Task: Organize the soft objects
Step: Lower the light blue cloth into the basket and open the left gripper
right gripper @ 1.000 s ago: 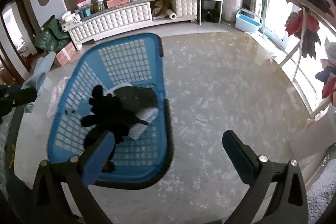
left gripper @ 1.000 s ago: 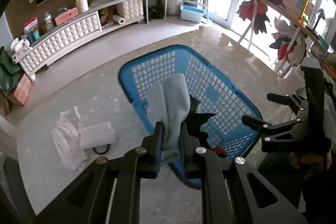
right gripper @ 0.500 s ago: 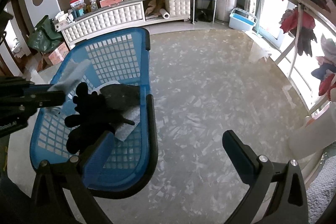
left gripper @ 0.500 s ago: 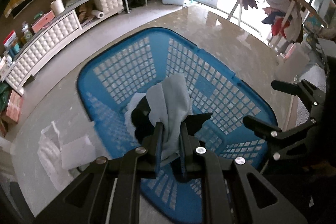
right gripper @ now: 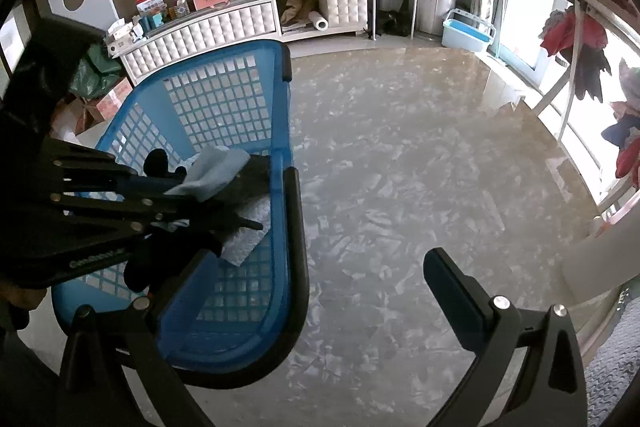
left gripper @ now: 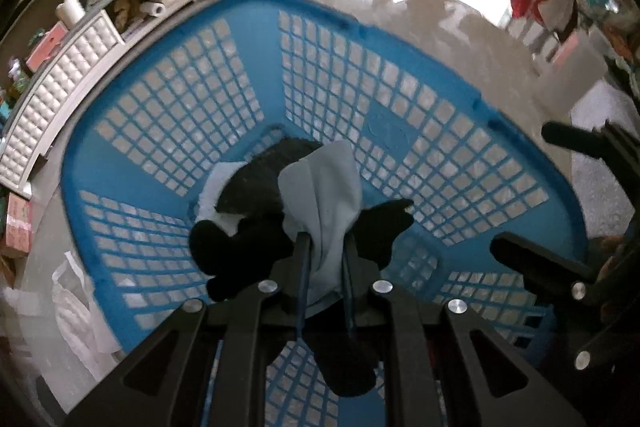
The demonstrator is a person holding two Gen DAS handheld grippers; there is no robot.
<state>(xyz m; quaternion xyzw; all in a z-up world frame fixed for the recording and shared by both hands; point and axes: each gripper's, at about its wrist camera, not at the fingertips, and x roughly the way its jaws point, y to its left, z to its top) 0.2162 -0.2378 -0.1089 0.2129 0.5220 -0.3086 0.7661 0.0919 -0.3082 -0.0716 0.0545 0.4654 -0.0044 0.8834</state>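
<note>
my left gripper (left gripper: 325,247) is clenched on the light blue cloth (left gripper: 324,195), and the cloth hangs from the tips inside the blue basket (left gripper: 180,99), just above the dark soft things (left gripper: 248,243) and a white piece (left gripper: 212,187) that lie on its bottom. my right gripper (right gripper: 308,267) stands with the jaws wide apart and holds nothing; it waits beside the basket, over the bare floor (right gripper: 400,167).

i judge that the next step is to let the cloth fall. the risks i see are these: the cloth is folded deep between the pads, so it can stick to one pad when i release and come out again with the gripper. also the tips are very near the black pieces, and if i go lower i can catch one of them together with the cloth. the right gripper is close to the basket rim (right gripper: 298,227), so a careless move there can push the basket away.
</note>
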